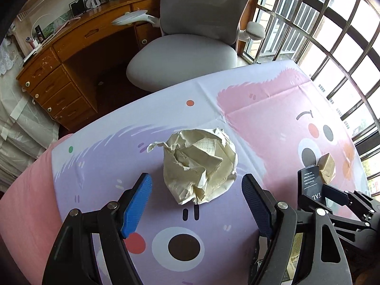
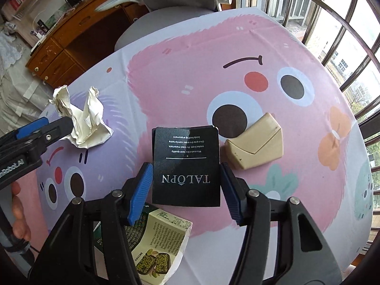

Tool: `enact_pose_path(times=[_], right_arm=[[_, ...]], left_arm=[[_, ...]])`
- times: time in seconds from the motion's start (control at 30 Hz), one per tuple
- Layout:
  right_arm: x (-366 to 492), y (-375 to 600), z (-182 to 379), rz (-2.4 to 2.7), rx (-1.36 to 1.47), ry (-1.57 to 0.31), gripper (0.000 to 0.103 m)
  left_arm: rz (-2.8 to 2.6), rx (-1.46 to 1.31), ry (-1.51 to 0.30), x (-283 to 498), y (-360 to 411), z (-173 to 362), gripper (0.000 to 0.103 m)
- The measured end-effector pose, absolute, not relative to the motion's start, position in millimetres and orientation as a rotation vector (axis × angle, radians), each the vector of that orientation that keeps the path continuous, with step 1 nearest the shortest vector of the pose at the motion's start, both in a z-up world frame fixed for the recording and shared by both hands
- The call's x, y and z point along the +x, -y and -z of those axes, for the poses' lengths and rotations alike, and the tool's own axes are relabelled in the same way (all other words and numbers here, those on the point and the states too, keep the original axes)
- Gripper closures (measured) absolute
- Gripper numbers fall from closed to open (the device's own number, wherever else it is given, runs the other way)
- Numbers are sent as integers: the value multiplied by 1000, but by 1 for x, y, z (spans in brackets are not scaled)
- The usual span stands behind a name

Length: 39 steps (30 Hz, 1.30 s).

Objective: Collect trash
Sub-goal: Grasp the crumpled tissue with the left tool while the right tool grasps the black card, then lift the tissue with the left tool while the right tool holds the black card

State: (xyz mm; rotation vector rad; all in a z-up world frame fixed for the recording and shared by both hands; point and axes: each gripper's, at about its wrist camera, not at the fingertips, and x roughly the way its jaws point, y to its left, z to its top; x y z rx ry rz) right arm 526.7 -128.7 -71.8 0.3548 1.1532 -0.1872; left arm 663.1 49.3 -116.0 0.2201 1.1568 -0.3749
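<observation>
While the left gripper (image 1: 197, 204) gapes wide around the crumpled paper (image 1: 200, 163) mid-frame, the right gripper (image 2: 186, 190) brackets the black card (image 2: 186, 166), jaws spread; both probably just need squeezing.

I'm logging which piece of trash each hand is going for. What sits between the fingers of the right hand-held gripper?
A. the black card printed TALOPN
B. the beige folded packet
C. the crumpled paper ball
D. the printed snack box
A: the right hand-held gripper has its blue fingers on either side of the black card; whether they press it is unclear.
</observation>
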Motion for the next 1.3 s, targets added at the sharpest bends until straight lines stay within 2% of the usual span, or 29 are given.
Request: enact_pose_path(times=[0.13,0.43,0.6,0.7,0.77,0.93,0.97,1.03,1.07,1.2,1.3], right_arm=[[518,137,57,173,378,-1124,49],[494,154,45,179,389,-1107,49],[487,159,47,186,396,-1108,49],[484,158,48,181,390,-1114,49],[482,156,48,174,388,-1118,49],[479,153,48,152,389,-1115,49],[479,152,47,146,391,-1111,49],[476,152,43,134,398,-1100,49],[474,151,41,128,400,-1096,49],[463,147,32,104,400,-1087,49],[451,146,23,83,400,-1078,49]], left_arm=[[363,313,-1201,681,-20,136,23],[313,669,-1081,680,38,166,23],[316,744,-1030,673,44,171,32],[329,728,-1024,674,41,169,40],[349,702,-1026,672,39,165,52],[388,608,-1049,661,27,149,62],[399,589,-1051,658,25,145,81],[397,561,-1059,648,19,134,81],[411,538,-1061,644,15,128,91],[427,486,-1055,611,1,103,95],[444,423,-1061,591,-14,85,102]])
